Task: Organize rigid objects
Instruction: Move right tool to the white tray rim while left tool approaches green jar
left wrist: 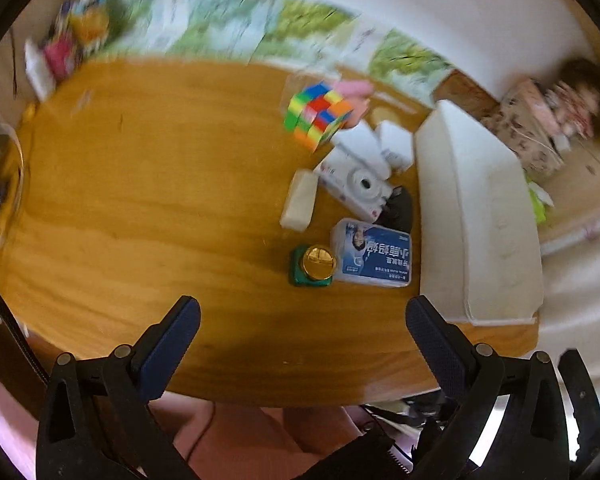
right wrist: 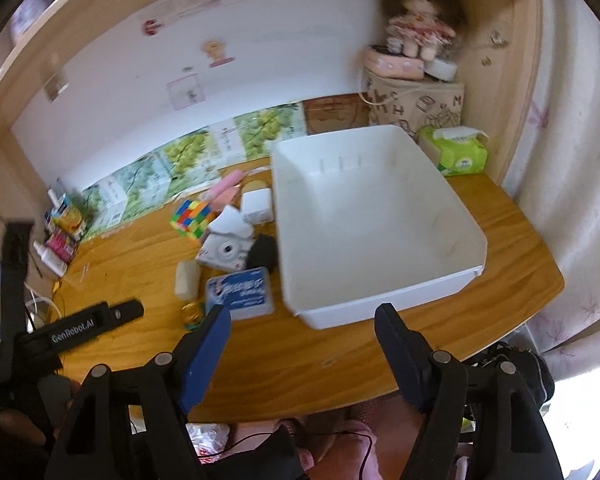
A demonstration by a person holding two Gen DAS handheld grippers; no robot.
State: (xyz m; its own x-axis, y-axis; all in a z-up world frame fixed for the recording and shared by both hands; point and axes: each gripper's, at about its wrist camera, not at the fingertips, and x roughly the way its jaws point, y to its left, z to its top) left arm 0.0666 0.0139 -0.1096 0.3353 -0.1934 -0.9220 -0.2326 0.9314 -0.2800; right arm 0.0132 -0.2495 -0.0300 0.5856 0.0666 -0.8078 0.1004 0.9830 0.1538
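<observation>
White bin (right wrist: pixel 380 236) lengthwise toward wall

White bin (right wrist: pixel 380 240) empty; beside it clustered: colour cube (right wrist: pixel 194 218), instant camera (right wrist: pixel 224 254), blue-labelled box (right wrist: pixel 240 294), gold-lidded jar (left wrist: pixel 314 266).

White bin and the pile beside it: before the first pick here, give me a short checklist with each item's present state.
1. White bin has nothing in it: ok.
2. Left gripper open, nothing between its fingers: ok.
3. Right gripper open, nothing held: ok.
4. Blue-lidded box and gold-capped jar at the near end of the pile, tops unobstructed: ok.
5. Colour cube free to lift: cannot tell, it leans against other items.
6. Left wrist view sharp enough to aim: not ok, blurred.
</observation>
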